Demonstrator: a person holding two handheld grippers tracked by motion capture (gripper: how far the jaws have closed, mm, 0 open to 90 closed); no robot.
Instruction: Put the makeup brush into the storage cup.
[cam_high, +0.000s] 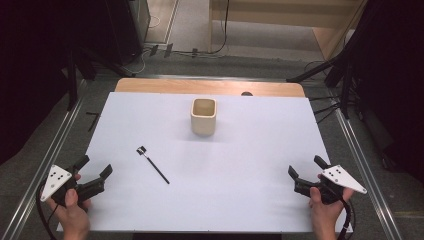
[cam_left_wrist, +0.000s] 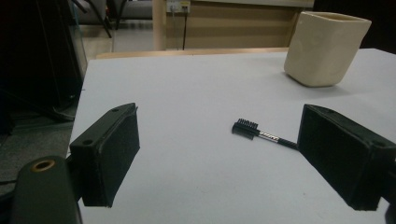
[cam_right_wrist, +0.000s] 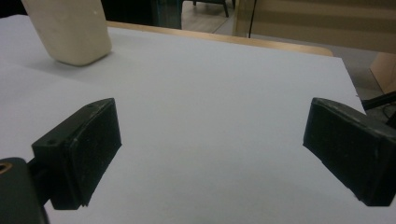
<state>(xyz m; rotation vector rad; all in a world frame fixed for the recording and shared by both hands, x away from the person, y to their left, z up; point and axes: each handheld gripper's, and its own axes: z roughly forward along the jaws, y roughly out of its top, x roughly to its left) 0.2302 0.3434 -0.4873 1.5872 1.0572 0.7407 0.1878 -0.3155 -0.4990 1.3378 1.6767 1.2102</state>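
**Work not yet begun: brush untouched**

Left gripper (cam_high: 96, 167) and right gripper (cam_high: 305, 167) rest at the near table edge, jaws spread, grasping nothing. Ahead of the left gripper lies the eyebrow brush (cam_high: 152, 164), flat on the white table (cam_high: 240, 200). Beyond stands the empty cream cup (cam_high: 203, 116). Pick-up and placement remain.

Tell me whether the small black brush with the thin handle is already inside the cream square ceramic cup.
No, the small black brush lies flat on the white table, apart from the cream cup.
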